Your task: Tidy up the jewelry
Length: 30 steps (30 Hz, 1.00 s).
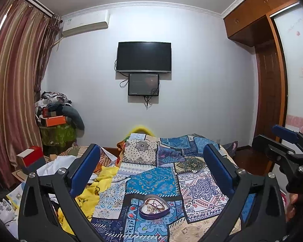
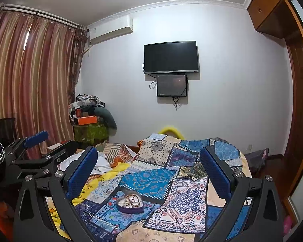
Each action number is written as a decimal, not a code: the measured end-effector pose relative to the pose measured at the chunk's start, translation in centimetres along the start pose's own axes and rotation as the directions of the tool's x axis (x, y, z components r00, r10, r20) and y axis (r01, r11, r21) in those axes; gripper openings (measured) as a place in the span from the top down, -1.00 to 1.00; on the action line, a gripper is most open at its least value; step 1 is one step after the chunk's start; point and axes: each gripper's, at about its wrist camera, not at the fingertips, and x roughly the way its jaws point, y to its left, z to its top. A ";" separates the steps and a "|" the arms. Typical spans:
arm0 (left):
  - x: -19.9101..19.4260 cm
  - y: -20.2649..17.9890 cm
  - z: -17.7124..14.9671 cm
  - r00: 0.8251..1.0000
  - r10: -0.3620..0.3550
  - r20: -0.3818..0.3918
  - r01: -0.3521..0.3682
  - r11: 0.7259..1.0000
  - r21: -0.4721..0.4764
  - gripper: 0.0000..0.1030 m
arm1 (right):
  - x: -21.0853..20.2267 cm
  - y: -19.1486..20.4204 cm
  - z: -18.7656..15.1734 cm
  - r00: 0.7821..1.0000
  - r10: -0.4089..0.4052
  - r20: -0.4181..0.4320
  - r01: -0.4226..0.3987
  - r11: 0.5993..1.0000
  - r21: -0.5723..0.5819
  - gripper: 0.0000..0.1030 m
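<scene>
A purple heart-shaped box (image 1: 154, 208) lies open on the patchwork bedspread (image 1: 200, 189), with tangled chains and beads (image 1: 155, 205) inside. It also shows in the right wrist view (image 2: 129, 202). My left gripper (image 1: 152, 155) is open and empty, held above and behind the box. My right gripper (image 2: 148, 157) is open and empty too, above the bed with the box low between its fingers. The right gripper shows at the right edge of the left wrist view (image 1: 288, 141). The left gripper shows at the left of the right wrist view (image 2: 34, 141).
A yellow cloth (image 1: 97, 189) and white clothes (image 1: 56, 163) lie crumpled on the bed's left side. A red and white box (image 1: 31, 155) stands beyond them. A pile of clothes and an orange box (image 1: 55, 120) sits by the striped curtain (image 1: 14, 92). A television (image 1: 143, 56) hangs on the far wall.
</scene>
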 end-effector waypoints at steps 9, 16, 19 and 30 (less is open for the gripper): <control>0.2 0.2 0.0 1.000 0.002 -0.004 -0.002 1.000 -0.006 -0.99 | -0.1 0.0 0.0 1.000 0.002 0.001 -0.002 1.000 0.000 -0.95; 0.2 0.2 0.0 1.000 0.003 -0.004 -0.003 1.000 -0.008 -0.99 | -0.1 0.0 0.0 1.000 0.003 0.000 -0.003 1.000 0.002 -0.95; 0.3 0.3 0.0 1.000 0.001 -0.007 -0.002 1.000 -0.015 -0.99 | -0.1 0.0 0.0 1.000 0.002 0.000 -0.002 1.000 0.001 -0.95; 1.1 0.5 -0.3 0.999 -0.030 -0.030 0.029 0.999 -0.035 -0.99 | 0.0 0.2 -0.1 1.000 0.004 -0.007 -0.004 1.000 0.007 -0.95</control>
